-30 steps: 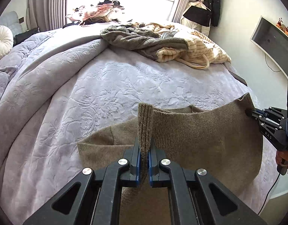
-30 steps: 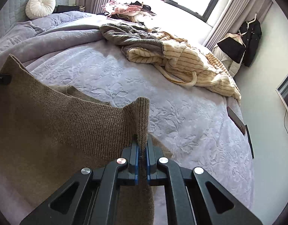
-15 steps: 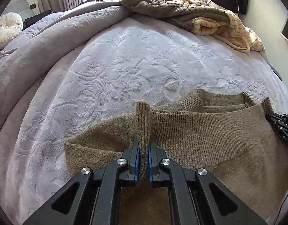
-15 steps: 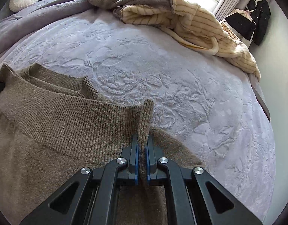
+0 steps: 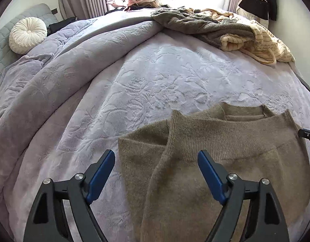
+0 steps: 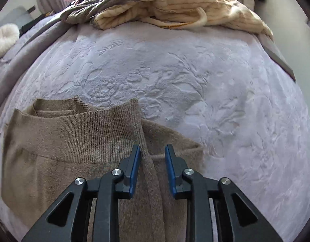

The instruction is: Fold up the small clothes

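A brown knit sweater [image 5: 225,161] lies on the lilac bedspread [image 5: 155,76], its ribbed hem folded up over the body toward the collar. My left gripper [image 5: 156,154] hovers over the sweater's left corner with its jaws opening wide; the knit lies loose below them, untouched by the pads. My right gripper [image 6: 152,148] stands over the right corner of the sweater [image 6: 74,141], jaws opening. The ribbed edge runs between its blue pads without being pinched. The right gripper's tip [image 5: 307,134] also shows at the edge of the left wrist view.
A heap of cream striped and grey clothes [image 5: 225,30] lies at the far side of the bed. A round white cushion [image 5: 27,34] rests by the headboard at left. A dark flat object [image 6: 280,60] sits at the bed's right edge.
Both grippers came down with the ribbed hem and laid it on the sweater. The left jaws sprang wide and let go; the right jaws parted a little off the edge.
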A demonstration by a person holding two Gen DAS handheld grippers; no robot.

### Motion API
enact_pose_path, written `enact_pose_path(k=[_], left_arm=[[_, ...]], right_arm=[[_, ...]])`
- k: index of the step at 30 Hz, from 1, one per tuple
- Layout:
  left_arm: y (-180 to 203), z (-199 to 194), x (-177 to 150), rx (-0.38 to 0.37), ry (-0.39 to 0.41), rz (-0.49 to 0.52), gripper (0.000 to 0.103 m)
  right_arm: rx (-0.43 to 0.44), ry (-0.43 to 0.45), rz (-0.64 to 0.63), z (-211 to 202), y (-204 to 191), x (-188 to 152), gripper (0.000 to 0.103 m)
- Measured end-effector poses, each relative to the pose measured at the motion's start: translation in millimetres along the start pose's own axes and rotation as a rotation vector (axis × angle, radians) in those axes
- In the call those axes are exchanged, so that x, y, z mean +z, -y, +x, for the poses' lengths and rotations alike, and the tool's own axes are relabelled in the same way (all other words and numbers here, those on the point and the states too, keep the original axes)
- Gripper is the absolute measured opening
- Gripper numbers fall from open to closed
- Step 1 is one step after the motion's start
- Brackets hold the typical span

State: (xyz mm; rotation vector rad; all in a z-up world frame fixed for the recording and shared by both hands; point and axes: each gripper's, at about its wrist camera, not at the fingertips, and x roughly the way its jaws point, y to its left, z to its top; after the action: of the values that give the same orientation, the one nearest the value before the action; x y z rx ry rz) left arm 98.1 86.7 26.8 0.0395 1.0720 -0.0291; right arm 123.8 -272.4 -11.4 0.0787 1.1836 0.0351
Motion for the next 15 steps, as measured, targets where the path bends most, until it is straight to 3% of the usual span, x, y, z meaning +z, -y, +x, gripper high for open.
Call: enact_pose_path(k=[4, 6, 11, 15], left_arm=[[-7, -4, -35, -0.056, -0.126, -0.024, 0.085], [-17, -6, -58, -0.084, -0.188, -0.076, 0.085], [-51, -12, -111, -0.127, -0.316, -0.275, 0.085], [-70, -14, -144, -0.244, -0.383, -0.482, 0.085]], right_arm=[[0.179, -0.048, 0.165, -16, 28, -34, 0.028], [0.239, -0.082, 0.222, -23, 38, -56, 0.034], [0.429, -0.107, 0.398, -52, 60, -123, 0.038], [0.548, -0.157, 0.517, -61, 64, -173, 0.041]])
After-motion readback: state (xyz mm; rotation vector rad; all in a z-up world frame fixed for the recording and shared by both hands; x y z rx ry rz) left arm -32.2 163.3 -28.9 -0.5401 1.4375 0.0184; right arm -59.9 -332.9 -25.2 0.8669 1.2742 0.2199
